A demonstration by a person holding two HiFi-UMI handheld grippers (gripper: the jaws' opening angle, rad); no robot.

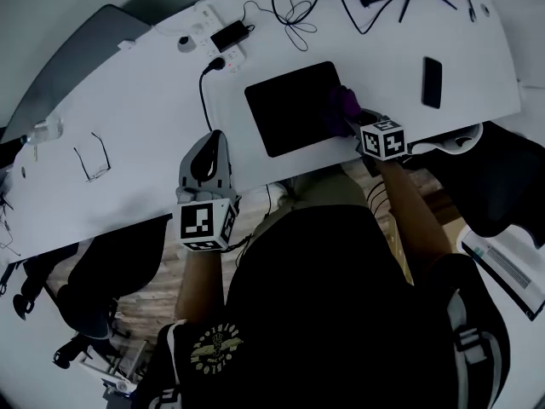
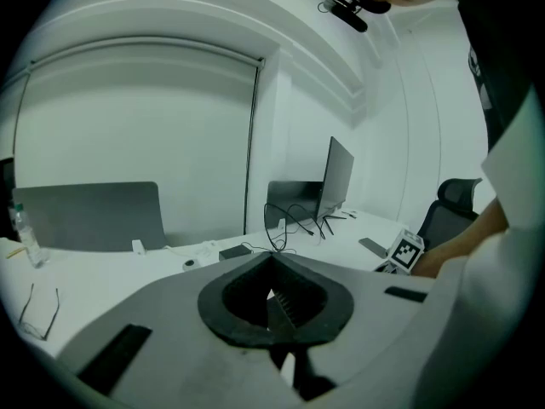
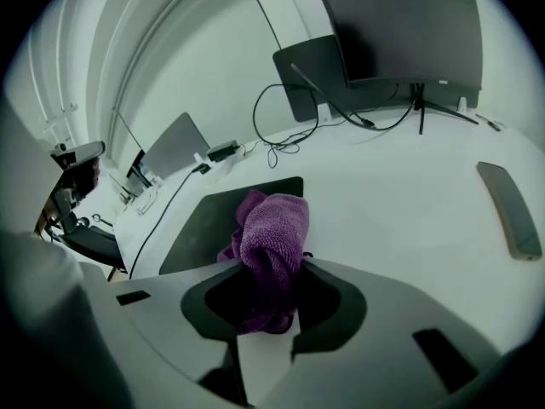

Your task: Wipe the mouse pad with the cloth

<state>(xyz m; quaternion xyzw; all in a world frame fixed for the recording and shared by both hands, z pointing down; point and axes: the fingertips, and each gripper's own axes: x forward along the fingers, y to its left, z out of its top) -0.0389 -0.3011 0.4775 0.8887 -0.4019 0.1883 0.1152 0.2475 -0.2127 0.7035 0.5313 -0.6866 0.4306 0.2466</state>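
The black mouse pad lies on the white table, in front of the person. My right gripper is shut on a bunched purple cloth at the pad's right edge. In the right gripper view the cloth bulges up from between the jaws of the right gripper, with the mouse pad just behind and to the left. My left gripper is at the table's near edge, left of the pad. Its jaws are shut on nothing, and the left gripper points across the table.
A dark phone lies to the right of the pad. At the back are a power strip and loose cables. Glasses and a bottle lie at the left. A monitor stands behind, and an office chair is at the right.
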